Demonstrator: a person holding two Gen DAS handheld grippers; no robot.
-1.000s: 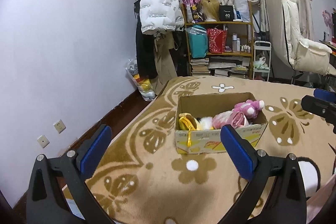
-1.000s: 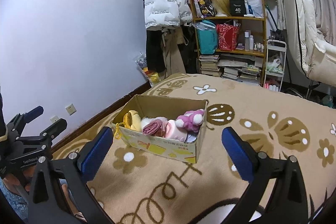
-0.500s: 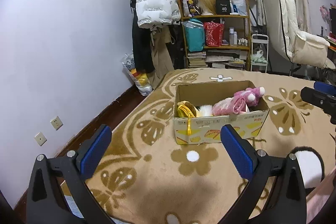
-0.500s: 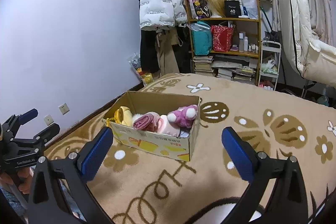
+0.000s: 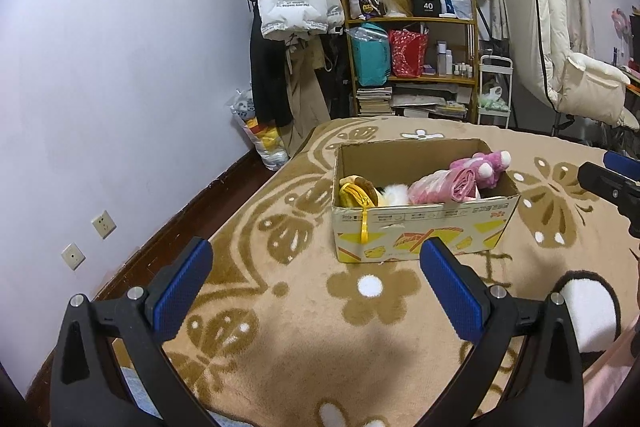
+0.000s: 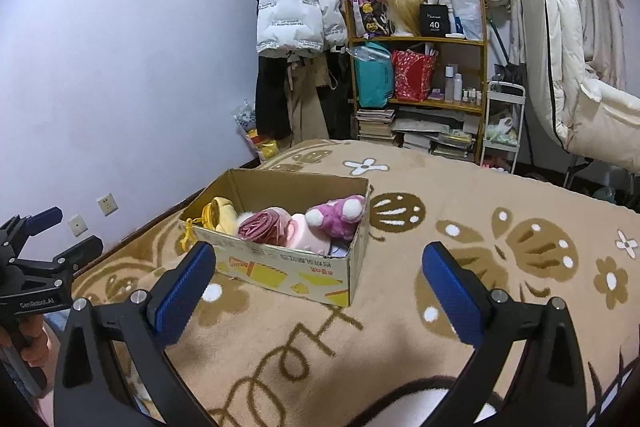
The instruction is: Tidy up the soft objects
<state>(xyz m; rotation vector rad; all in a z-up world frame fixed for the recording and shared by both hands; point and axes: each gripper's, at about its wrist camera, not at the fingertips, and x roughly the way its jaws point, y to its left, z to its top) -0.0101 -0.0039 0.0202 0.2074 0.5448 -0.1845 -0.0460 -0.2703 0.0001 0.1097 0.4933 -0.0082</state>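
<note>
- The left hand-held gripper [image 5: 316,267] hovers with its blue pads wide apart and nothing between them; the right hand-held gripper [image 6: 318,269] does the same.
- The cardboard box [image 5: 420,231] sits on the patterned blanket [image 5: 280,291] ahead of both grippers, slightly right of the left one's line and slightly left of the right one's.
- Inside the box lie the soft things: a purple plush toy [image 6: 338,217] at the end nearer the right gripper, a pink rolled bundle [image 6: 264,229] in the middle, and a yellow pouch [image 5: 354,195] at the end nearer the left gripper, its cord hanging over the front wall.
- These look light and squashy, so I judge that a pinch across the plush's body or the bundle's middle would hold well; the pouch's fabric may be slicker, though the view is too small to be sure.
- The box walls are thin card and would probably slide or tip if nudged, so I'd enter from above the open top.
- Open blanket lies all round the box; the wall [image 5: 120,67] stands well off beyond the left gripper's outer side.
</note>
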